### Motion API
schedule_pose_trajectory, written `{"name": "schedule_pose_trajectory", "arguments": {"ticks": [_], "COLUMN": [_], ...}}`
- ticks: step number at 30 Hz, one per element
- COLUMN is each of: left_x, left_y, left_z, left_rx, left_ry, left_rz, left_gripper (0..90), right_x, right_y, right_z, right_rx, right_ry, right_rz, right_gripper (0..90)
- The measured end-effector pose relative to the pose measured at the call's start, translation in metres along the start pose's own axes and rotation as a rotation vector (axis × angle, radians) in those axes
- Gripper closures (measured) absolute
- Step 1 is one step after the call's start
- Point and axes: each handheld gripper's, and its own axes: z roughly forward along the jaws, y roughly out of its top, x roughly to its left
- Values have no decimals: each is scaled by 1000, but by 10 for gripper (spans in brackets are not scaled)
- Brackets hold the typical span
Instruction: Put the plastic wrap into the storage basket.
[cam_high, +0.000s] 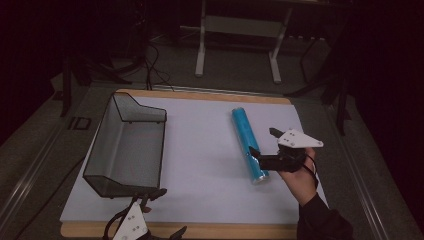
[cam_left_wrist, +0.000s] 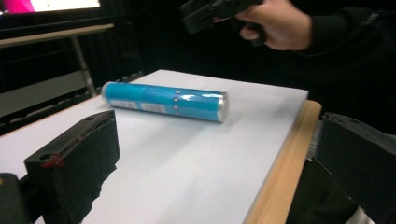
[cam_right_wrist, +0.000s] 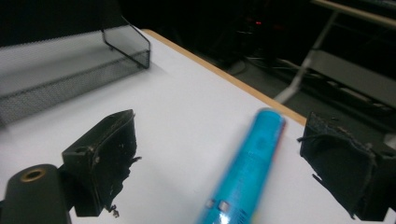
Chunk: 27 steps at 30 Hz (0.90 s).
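A blue cylindrical tube (cam_high: 248, 145) with a silver end lies on the white table top (cam_high: 200, 165), right of the middle. My right gripper (cam_high: 263, 141) hovers over the tube's near half, held by a hand (cam_high: 300, 177) coming from the right. In the right gripper view the tube (cam_right_wrist: 252, 163) runs between the wide-apart jaws, and neither pad touches it; the right gripper (cam_right_wrist: 217, 135) is open. My left gripper (cam_high: 169, 212) rests at the table's front edge, open and empty. From the left gripper (cam_left_wrist: 219, 135) the tube (cam_left_wrist: 163, 100) lies crosswise farther off.
A black wire-mesh tray (cam_high: 125, 145) stands on the left part of the table, also seen as the mesh tray (cam_right_wrist: 70, 88). A wooden border (cam_left_wrist: 280, 168) edges the white top. Beyond the table stand a metal frame (cam_high: 237, 30) and floor cables (cam_high: 152, 65).
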Motion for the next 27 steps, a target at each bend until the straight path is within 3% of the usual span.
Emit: {"name": "schedule_pose_trajectory", "arguments": {"ticks": [2, 12, 17, 27], "left_x": [-1, -1, 0, 0], "left_y": [0, -1, -1, -1], "left_z": [0, 1, 1, -1], "left_rx": [3, 21, 21, 11], "left_ry": [-7, -34, -13, -29], "left_rz": [9, 14, 20, 30], "left_gripper": [8, 8, 8, 8], "right_x": [-3, -15, -21, -34], "right_y": [0, -4, -6, -14], "right_z": [7, 40, 57, 81], "right_rx": [26, 116, 144, 238], "right_ry": [-26, -53, -47, -77], "right_rz": [2, 49, 82, 128], "right_gripper": [103, 100, 98, 99]}}
